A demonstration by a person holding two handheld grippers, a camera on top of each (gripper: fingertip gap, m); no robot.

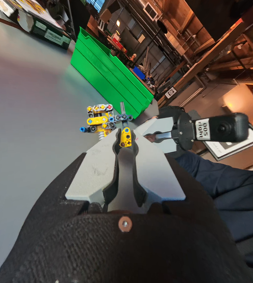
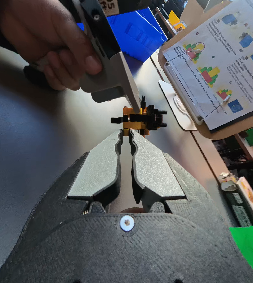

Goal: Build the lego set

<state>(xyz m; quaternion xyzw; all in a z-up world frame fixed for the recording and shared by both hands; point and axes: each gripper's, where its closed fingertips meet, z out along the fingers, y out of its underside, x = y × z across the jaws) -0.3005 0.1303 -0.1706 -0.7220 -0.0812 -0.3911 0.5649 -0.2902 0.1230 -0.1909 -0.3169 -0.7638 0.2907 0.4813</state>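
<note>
Workshop setting, grey counter [image 1: 23, 107]; green bin [image 1: 107, 73] at the far side, blue bin [image 2: 138, 35] and an instruction sheet [image 2: 214, 61] on a stand nearby.

Item: lego model [image 1: 104, 119], part-built, yellow, grey and black beams with blue and red pins, a grey axle standing up from it. Location: held above the counter, between the two grippers.

Left gripper [image 1: 125, 134]: jaws clamped on a yellow beam [image 1: 126, 137] at the model's lower end.

Right gripper [image 2: 125, 131]: jaws pinched on a small yellow tab at the model's near edge.

Handling, as judged: light; each beam stiff, but the whole only friction-fitted, so joints may pivot or pop apart under twist or a hard squeeze. Smooth plastic, likely to slip in a shallow pinch. Best taken on flat beam faces close to the main body, not on projecting pins, the axle or the white spring-like part low on the model.

View differences: left wrist view shows the model's face in colour, pin holes and the axle, plus the right gripper side-on. Right wrist view shows the model edge-on, backlit and mostly dark, the hand [image 2: 46, 42] on the left gripper, the sheet and the blue bin.
</note>
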